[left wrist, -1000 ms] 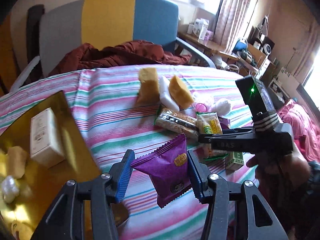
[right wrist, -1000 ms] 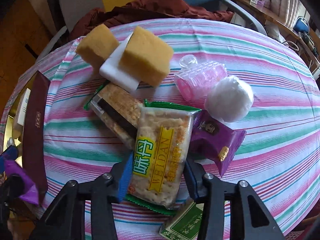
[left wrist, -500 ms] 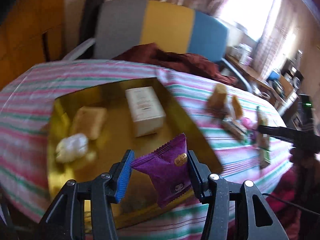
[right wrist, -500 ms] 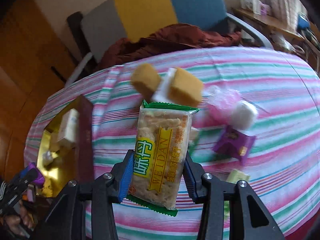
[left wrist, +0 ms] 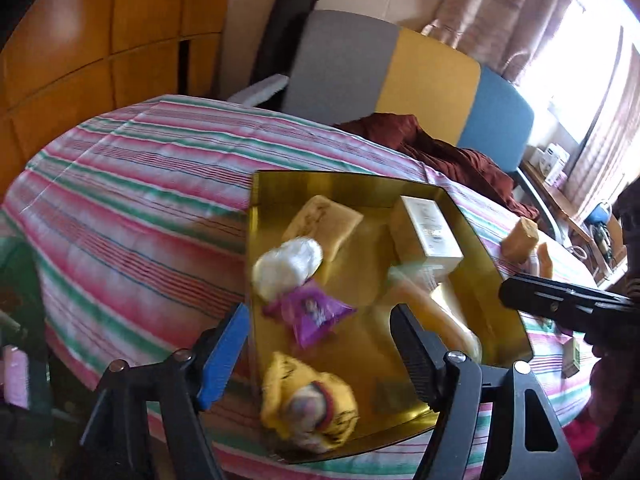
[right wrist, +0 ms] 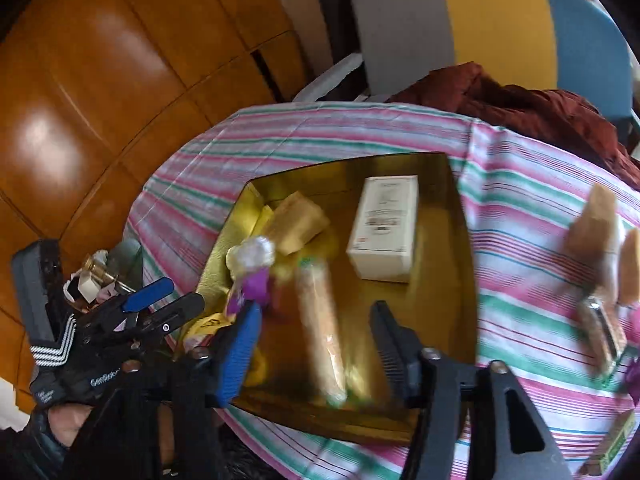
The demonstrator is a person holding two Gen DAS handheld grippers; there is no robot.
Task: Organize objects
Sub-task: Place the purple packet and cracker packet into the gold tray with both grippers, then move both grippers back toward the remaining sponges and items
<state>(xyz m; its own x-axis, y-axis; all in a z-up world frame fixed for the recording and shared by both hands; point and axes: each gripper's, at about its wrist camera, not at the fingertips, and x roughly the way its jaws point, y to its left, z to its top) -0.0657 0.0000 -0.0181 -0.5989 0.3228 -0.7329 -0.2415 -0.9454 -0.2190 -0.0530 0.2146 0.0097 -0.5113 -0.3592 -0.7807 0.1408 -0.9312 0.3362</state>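
**Hardly any print I can read**

From my two wrist views, motion blur wipes out the wrapper lettering. The white box (right wrist: 384, 228) in the gold tray (right wrist: 440, 320) carries a printed label, too small to read. White lettering on the glove (right wrist: 80, 376) is illegible too.

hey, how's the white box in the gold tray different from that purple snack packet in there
The white box is a rigid rectangular carton, larger, sitting flat toward the tray's far side. The purple snack packet is a soft crinkled pouch, smaller, and blurred, near the white fluffy ball. Both are inside the gold tray, and neither gripper holds them.
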